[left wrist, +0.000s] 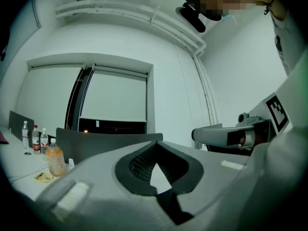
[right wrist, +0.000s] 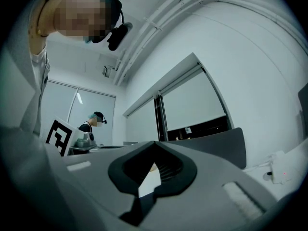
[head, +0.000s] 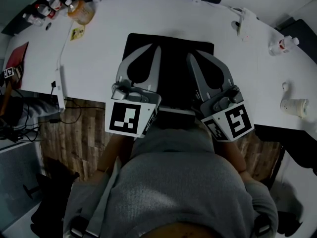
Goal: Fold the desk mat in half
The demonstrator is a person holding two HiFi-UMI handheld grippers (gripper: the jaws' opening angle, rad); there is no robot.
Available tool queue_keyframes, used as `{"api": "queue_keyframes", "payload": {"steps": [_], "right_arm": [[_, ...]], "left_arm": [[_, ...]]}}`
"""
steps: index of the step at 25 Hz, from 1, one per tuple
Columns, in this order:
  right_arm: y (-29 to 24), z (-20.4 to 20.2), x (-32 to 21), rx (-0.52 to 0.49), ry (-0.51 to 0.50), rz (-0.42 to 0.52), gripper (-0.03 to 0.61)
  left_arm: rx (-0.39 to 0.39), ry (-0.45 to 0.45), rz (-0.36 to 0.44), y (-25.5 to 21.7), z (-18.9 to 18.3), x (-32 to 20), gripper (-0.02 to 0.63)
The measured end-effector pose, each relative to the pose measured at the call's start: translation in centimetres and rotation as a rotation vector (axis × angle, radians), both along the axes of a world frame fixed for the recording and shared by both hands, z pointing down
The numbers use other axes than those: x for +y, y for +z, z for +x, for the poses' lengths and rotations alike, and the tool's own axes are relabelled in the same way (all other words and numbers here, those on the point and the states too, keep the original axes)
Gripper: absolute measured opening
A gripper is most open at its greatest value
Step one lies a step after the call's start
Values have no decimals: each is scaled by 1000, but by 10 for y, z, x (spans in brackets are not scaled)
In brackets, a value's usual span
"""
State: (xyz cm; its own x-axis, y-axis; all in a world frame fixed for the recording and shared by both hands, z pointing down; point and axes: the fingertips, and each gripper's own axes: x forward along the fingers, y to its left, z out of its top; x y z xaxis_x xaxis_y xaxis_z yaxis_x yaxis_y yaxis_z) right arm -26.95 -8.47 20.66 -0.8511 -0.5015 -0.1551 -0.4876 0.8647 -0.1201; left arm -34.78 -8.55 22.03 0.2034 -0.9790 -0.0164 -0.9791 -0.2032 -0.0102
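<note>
Desk mat (head: pixel 173 68): black, matte, rectangular, laid flat on the white bench (head: pixel 148 19). Its near edge is set at the bench's near edge, directly before the person. Its corners are seen squared on the far side. Whether it is a single layer or doubled cannot be told.

Left gripper (head: pixel 154 48): held over the left half of the mat and pointed away from the person. It is clenched, tips brought together. In the left gripper view the gripper (left wrist: pixel 155 143) is seen closed at the tip, with only pale wall shown through the gap between the dark pads.

Right gripper (head: pixel 190 56): held over the right half of the mat, parallel to the left, with a strip of mat exposed between the two. It is clenched likewise. In the right gripper view the gripper (right wrist: pixel 154 143) is closed at the tip, with light seen through the pad gap.

Contact between either gripper and the mat cannot be determined.

Orange bottle (head: pixel 81 11): stood at the far left of the bench, well apart from the mat
</note>
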Motion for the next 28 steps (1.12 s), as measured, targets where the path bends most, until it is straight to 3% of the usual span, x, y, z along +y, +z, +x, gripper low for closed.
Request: {"api": "queue_keyframes", "payload": {"steps": [15, 28], "right_arm": [[0, 7, 5, 39, -31, 56, 2], [1, 9, -1, 44, -16, 54, 2]], "left_arm": [[-15, -26, 16, -5, 12, 2, -2], [-15, -14, -34, 5, 13, -3, -2]]}}
